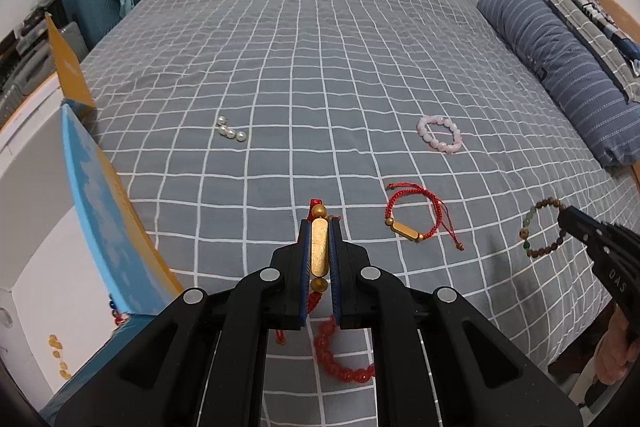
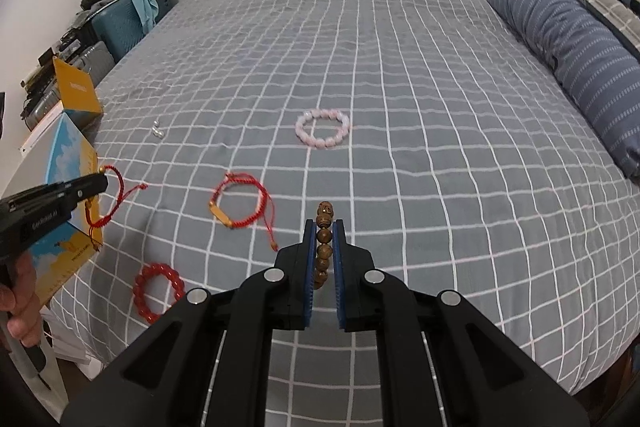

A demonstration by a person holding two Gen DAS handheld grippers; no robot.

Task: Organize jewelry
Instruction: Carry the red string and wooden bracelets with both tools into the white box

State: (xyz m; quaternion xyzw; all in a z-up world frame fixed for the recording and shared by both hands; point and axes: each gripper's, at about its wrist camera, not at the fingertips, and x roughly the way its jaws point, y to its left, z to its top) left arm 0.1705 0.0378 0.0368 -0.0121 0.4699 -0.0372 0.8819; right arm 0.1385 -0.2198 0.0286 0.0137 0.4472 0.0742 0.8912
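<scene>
Left wrist view has the left gripper [image 1: 320,227] clamped tight on the gold bar [image 1: 320,247] of a red cord bracelet, the bar's long axis running 12 to 6 along the fingers, its cord hanging below. At 3 o'clock the right gripper [image 1: 562,213] pinches a wooden bracelet [image 1: 540,231]; its own camera shows the bead row [image 2: 324,247] lined 12 to 6 between closed pads. Both pieces seem lifted clear of the bed [image 1: 320,67], so the step looks like carrying them off. Next likely needs a swing toward the box [image 1: 100,207] at 9 o'clock, then release. Unsorted: a second cord bracelet [image 1: 416,223], pink bracelet [image 1: 440,135], pearls [image 1: 230,131], red bead bracelet [image 2: 160,291].
</scene>
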